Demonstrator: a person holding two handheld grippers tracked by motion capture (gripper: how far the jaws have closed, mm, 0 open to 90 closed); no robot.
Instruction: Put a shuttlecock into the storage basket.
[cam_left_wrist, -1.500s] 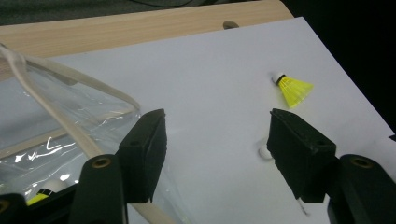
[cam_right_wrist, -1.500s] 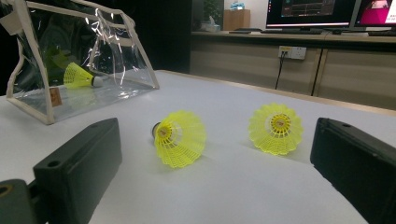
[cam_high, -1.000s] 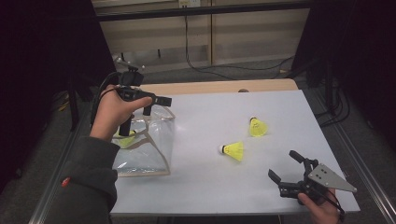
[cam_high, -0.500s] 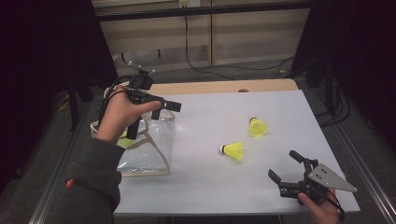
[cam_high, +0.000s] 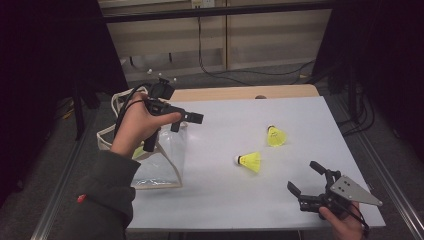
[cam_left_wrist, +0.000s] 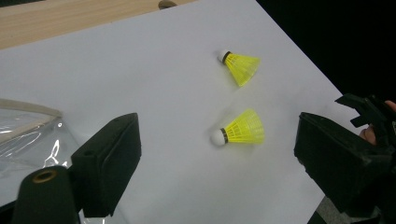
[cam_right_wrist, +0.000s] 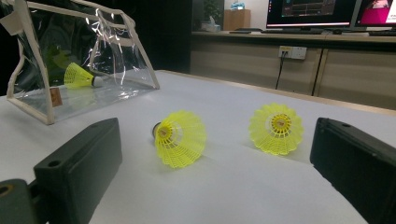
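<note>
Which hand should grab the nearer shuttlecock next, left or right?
Probably right. The right tool is open, low on the table and facing the shuttlecock. The left tool hangs higher, by the bag.

- Looks like an office or lab room, pretty dim
- Lit monitors (cam_right_wrist: 310, 12) sit on a long counter (cam_right_wrist: 289, 37) at the back
- Wall socket (cam_right_wrist: 291, 52) with cables, metal framing (cam_high: 60, 200) beside the white desk (cam_high: 300, 120)

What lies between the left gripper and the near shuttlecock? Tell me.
Nothing: in the left gripper view, bare white table separates the open left gripper from the near shuttlecock.
</note>
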